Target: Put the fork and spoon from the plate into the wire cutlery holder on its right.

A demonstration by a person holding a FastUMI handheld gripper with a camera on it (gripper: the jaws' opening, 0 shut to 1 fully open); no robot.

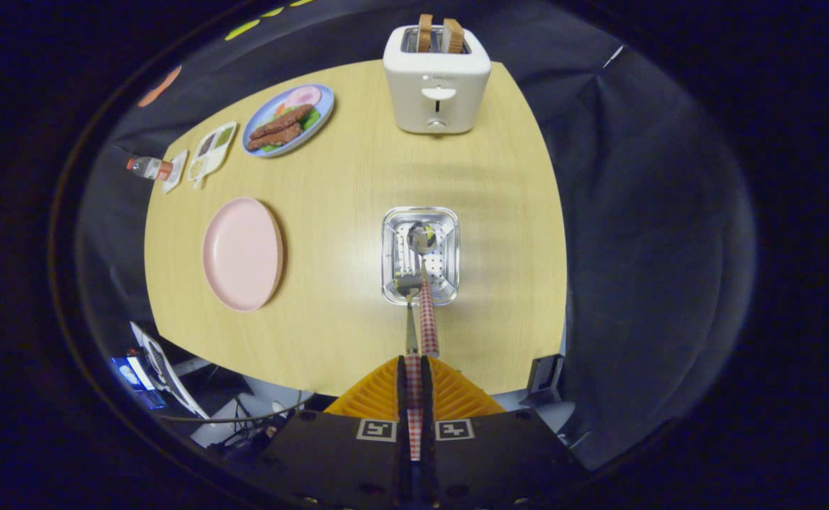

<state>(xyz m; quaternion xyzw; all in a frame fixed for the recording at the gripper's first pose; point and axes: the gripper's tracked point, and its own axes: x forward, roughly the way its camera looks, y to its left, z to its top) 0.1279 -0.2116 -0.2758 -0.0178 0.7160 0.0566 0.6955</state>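
Note:
My gripper is shut on the red-checked handle of the fork, held high above the table. The fork's metal stem runs ahead of the fingers and its head reaches the near rim of the wire cutlery holder. The spoon stands in the holder, bowl down inside, and its red-checked handle leans out over the near rim beside the fork. The pink plate lies bare to the left of the holder.
A white toaster with two toast slices stands beyond the holder at the table's far edge. Far left are a blue plate of food, a small compartment tray and a bottle. Cables and gear lie below the near edge.

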